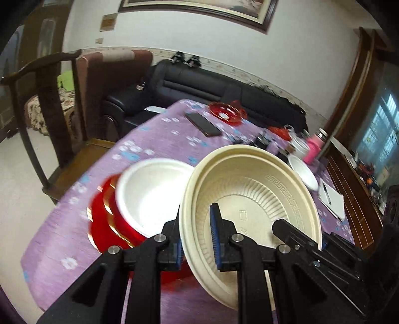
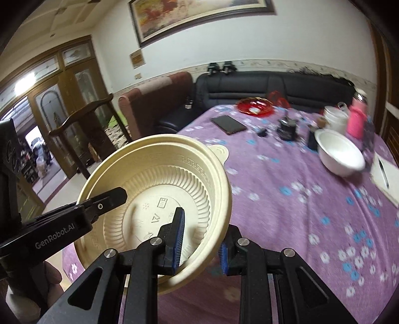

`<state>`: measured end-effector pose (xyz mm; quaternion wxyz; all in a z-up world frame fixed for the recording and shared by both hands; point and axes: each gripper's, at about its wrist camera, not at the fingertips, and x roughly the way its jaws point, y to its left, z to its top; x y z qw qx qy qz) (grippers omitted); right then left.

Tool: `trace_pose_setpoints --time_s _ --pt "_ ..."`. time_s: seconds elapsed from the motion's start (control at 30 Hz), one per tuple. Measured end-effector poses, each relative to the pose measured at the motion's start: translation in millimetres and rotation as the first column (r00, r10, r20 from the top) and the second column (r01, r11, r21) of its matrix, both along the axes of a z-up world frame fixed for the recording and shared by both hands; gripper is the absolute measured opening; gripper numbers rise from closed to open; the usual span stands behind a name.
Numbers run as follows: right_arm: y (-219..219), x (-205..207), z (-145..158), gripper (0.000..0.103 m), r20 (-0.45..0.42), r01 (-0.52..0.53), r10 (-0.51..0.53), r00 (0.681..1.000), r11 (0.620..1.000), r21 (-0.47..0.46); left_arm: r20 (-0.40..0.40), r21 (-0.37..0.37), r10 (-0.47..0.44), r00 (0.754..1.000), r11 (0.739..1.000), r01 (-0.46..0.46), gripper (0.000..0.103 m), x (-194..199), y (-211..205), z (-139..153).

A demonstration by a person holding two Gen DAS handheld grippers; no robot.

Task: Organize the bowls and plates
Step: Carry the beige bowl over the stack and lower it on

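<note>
Purple flowered cloth covers the table before us, with a black sofa and a framed painting along the far wall. We grip one cream bowl with both tools, tilted and lifted clear of the cloth, low in the middle of the left view and lower left of the right view. Our left gripper is clamped on the bowl's near left rim, one blue pad inside the wall and one outside, jaws nearly together. Our right gripper pinches the opposite rim the same way, narrow gap, wall between the pads; its inner finger also shows at the lower right of the left view. Left of the held bowl in the left view, a white bowl sits nested in a red bowl stack on the cloth. Another white bowl stands at the right of the right view, near a pink bottle. Farther back lie a dark phone and a red glass dish
</note>
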<state>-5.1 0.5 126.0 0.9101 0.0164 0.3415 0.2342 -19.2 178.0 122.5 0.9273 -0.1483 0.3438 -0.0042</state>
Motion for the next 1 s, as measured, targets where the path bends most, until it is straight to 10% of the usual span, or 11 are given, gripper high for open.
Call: trace_pose_setpoints --time_s 1.0 --pt "93 68 -27 0.027 -0.114 -0.027 0.015 0.993 0.994 -0.106 -0.095 0.168 0.14 0.986 0.978 -0.123 0.031 65 69 -32"
